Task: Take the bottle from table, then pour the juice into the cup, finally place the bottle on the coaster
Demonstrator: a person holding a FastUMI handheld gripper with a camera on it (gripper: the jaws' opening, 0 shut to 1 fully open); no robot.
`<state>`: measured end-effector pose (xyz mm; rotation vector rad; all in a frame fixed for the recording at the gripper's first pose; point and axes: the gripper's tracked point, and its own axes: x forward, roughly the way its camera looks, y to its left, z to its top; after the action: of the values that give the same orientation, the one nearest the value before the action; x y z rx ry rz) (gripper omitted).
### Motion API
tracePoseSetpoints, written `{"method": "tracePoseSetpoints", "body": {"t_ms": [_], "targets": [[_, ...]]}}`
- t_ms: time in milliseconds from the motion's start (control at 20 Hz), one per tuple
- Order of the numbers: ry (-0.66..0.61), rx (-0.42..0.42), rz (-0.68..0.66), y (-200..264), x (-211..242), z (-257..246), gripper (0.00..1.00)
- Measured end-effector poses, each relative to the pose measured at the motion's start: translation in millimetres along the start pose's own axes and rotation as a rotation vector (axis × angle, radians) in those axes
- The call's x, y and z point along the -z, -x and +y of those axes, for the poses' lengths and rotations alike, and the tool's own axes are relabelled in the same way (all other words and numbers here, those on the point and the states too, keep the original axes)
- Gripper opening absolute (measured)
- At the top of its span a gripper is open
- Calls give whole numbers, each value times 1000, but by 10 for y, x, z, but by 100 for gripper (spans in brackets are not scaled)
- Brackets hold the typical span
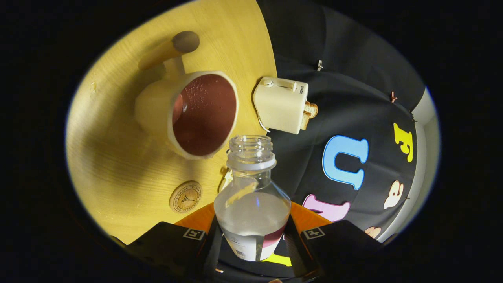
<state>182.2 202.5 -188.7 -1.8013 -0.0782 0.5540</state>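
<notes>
**Bottle held beside the filled cup**

We see the hand-held gripper (253,239) closed on the lower body of a clear, uncapped bottle (253,204), one finger pressing each side. The bottle's open neck points ahead, just short of the cup (196,114), whose mouth shows dark reddish liquid with droplets on the inner wall. The cup's long handle (169,49) extends away beyond it. On the wooden bench (118,157), a round coaster (185,196) lies near the bottle's left side, apart from the cup. A cream toaster (281,104) holding a bread slice (309,114) stands at the bench edge, beyond the bottle neck.
</notes>
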Motion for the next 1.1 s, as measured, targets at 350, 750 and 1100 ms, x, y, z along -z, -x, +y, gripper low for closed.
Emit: {"method": "tracePoseSetpoints", "body": {"t_ms": [350,750,1100], "targets": [[58,28,-3,-38,64,-112,74],[110,48,-10,-73,78,-212,74],[150,66,-17,-43,114,-301,74]]}}
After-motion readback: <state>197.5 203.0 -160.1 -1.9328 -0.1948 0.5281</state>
